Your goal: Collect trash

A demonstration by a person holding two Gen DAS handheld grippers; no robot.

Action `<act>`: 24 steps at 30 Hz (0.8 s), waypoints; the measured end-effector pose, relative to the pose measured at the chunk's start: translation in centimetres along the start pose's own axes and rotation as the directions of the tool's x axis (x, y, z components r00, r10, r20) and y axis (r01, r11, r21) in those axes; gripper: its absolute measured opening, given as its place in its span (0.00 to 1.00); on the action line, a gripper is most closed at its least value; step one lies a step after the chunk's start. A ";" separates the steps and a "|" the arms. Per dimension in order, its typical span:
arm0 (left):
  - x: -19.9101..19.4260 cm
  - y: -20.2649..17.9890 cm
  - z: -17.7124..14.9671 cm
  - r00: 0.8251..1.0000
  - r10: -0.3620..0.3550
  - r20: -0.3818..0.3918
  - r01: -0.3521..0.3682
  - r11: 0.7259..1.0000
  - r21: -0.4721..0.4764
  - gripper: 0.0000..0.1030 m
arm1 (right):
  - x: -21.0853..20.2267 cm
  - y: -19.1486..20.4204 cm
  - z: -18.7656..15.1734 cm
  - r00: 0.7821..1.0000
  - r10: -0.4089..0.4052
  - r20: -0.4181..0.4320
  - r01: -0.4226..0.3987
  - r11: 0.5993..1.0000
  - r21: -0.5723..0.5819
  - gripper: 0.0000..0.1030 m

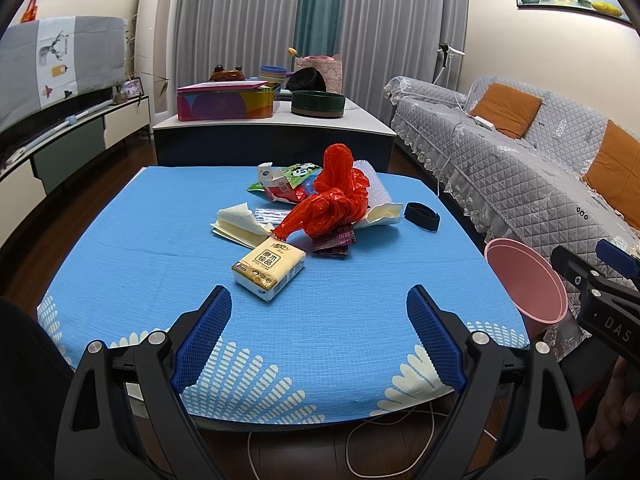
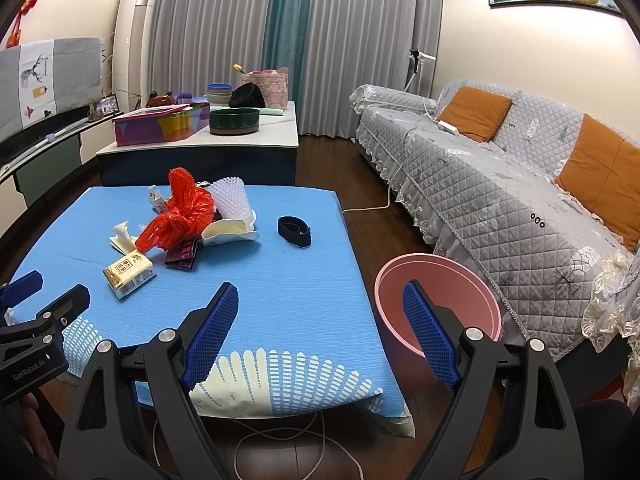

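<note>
Both grippers are hovering at the near edge of the table (image 1: pixel 120 264), the left gripper (image 1: pixel 318 334) and the right gripper (image 2: pixel 320 332) each spread wide with nothing between the blue pads, so nothing is being carried yet. Collecting is looking barely begun: the pink bin (image 2: pixel 440 276), standing on the floor just off the table's right edge, is showing only bare inner wall, though its bottom is hidden. All the trash is still lying mid-table: a tissue pack (image 1: pixel 269 269) nearest, a red plastic bag (image 1: pixel 332 200) heaped behind it, crumpled paper sheets (image 1: pixel 240 226), a dark wrapper (image 1: pixel 334 242), bubble wrap (image 2: pixel 234 196) and snack packets (image 1: pixel 298 180) toward the far edge. A black band (image 1: pixel 422 216) is lying apart near the right edge.
</note>
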State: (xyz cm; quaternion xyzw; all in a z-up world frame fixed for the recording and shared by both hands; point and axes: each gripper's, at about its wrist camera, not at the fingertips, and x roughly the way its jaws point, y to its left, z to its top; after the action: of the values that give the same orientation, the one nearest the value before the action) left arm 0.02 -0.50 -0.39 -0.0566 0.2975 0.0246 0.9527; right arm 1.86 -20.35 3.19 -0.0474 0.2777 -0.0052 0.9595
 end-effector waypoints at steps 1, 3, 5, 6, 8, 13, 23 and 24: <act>0.0 0.0 0.0 1.000 0.000 0.000 0.000 1.000 -0.001 0.84 | 0.0 0.1 -0.1 1.000 0.000 0.001 0.000 1.000 0.000 0.81; 0.0 0.0 0.0 1.000 0.001 0.000 -0.001 1.000 -0.002 0.84 | 0.0 0.1 -0.1 1.000 0.000 0.000 0.000 1.000 0.000 0.81; 0.0 0.0 0.0 1.000 0.000 -0.001 0.000 1.000 -0.002 0.84 | 0.0 0.1 -0.2 1.000 0.000 -0.001 0.000 1.000 0.000 0.81; 0.0 0.0 0.0 1.000 0.000 0.000 0.000 1.000 -0.003 0.84 | 0.0 0.1 -0.2 1.000 0.000 0.000 0.000 1.000 0.000 0.81; -0.1 0.0 0.1 1.000 0.000 -0.001 0.000 1.000 -0.004 0.84 | 0.0 0.1 -0.2 1.000 0.000 0.000 0.000 1.000 0.001 0.81; 0.0 0.1 0.1 1.000 0.001 -0.006 -0.001 1.000 -0.009 0.84 | 0.4 0.6 -0.4 1.000 0.009 -0.011 -0.009 1.000 0.002 0.80; 3.0 1.4 0.9 0.997 0.068 -0.039 -0.070 0.996 -0.061 0.84 | 2.1 0.2 0.8 0.998 0.050 -0.035 -0.049 0.998 0.030 0.65; 3.4 1.6 1.0 0.996 0.079 -0.042 -0.082 0.995 -0.062 0.84 | 2.6 0.1 1.1 0.997 0.058 -0.042 -0.057 0.998 0.034 0.62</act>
State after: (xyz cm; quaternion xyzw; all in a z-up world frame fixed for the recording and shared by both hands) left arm 3.25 1.21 -1.70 -0.0753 0.3174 0.0712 0.9426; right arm 4.64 -20.24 2.77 -0.0237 0.2994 0.0169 0.9537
